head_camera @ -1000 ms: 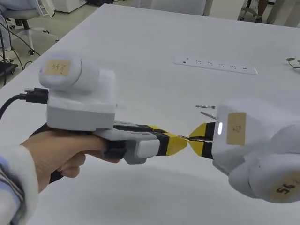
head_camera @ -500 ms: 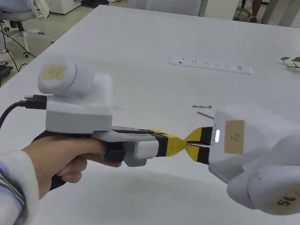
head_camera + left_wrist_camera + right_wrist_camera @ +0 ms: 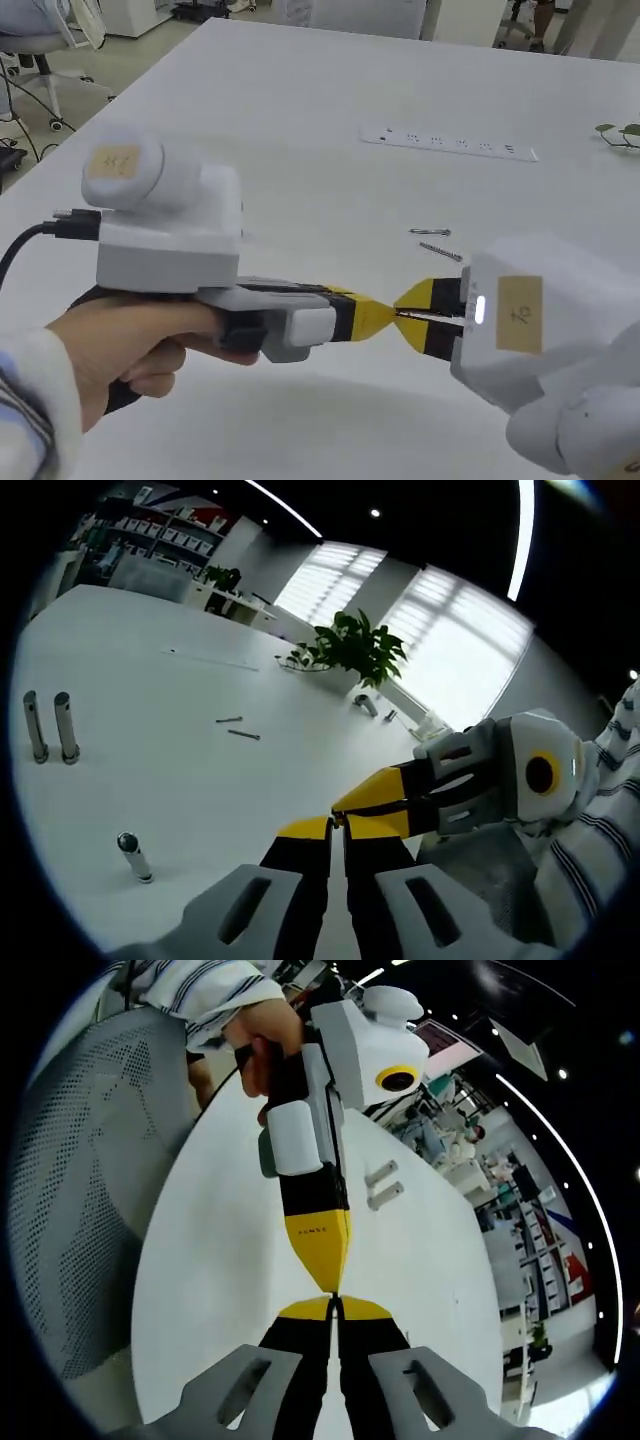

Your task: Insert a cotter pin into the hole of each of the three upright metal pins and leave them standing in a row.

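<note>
Since a second ago the two grippers have been brought slightly nearer to the person, away from the two loose cotter pins [image 3: 430,232] on the table [image 3: 300,120], and they are kept tip to tip. At the left of the head view the left gripper [image 3: 386,313] is held in a hand [image 3: 130,340], and its yellow-tipped jaws are seen pressed together. Their point is met by that of the right gripper [image 3: 410,315], whose jaws are likewise drawn together. A thin pale line is seen between them, and whether it is a cotter pin cannot be told. Beyond the right gripper the cotter pins are laid just beside each other, and further back a power strip [image 3: 450,143] is laid flat. In the left gripper view two metal pins [image 3: 67,727] are seen upright side by side at the far left, with a third pin [image 3: 133,857] set well apart from them, nearer to the gripper.
</note>
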### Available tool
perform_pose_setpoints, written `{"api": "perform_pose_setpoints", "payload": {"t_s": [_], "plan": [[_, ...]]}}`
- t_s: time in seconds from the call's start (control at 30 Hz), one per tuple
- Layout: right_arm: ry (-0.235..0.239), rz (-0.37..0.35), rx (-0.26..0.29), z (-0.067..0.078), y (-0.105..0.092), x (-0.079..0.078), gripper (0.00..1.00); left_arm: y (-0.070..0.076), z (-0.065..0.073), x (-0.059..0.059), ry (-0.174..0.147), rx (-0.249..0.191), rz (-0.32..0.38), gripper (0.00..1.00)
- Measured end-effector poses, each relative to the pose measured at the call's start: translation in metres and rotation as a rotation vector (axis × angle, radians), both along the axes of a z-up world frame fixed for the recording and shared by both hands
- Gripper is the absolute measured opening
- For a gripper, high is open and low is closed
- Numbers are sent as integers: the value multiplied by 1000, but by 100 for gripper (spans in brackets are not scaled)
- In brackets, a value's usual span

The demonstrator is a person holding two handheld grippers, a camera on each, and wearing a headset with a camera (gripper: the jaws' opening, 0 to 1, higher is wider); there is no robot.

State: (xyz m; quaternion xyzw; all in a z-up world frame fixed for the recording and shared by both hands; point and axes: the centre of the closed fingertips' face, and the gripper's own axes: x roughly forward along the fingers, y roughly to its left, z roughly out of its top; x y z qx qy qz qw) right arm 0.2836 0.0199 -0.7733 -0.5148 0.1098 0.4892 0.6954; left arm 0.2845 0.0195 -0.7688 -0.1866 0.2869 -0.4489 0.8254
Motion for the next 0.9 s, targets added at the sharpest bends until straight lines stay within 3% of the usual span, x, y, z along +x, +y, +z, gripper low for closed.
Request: {"api": "perform_pose_setpoints", "payload": {"t_s": [0.1,0.5,0.6,0.8,0.9], "plan": [[-12,4,5,1,0,-1,2,0,1,-1,0,-2,1,1],[-28,21,10,3,1,-1,2,1,4,-2,-78,47,-21,1],[-67,45,7,7,2,0,2,2,7,-1,-102,50,-17,0],[-84,59,8,10,3,2,3,4,11,2,-142,62,-9,0],[-88,62,5,9,3,2,9,5,12,3,-158,66,-6,0]]}}
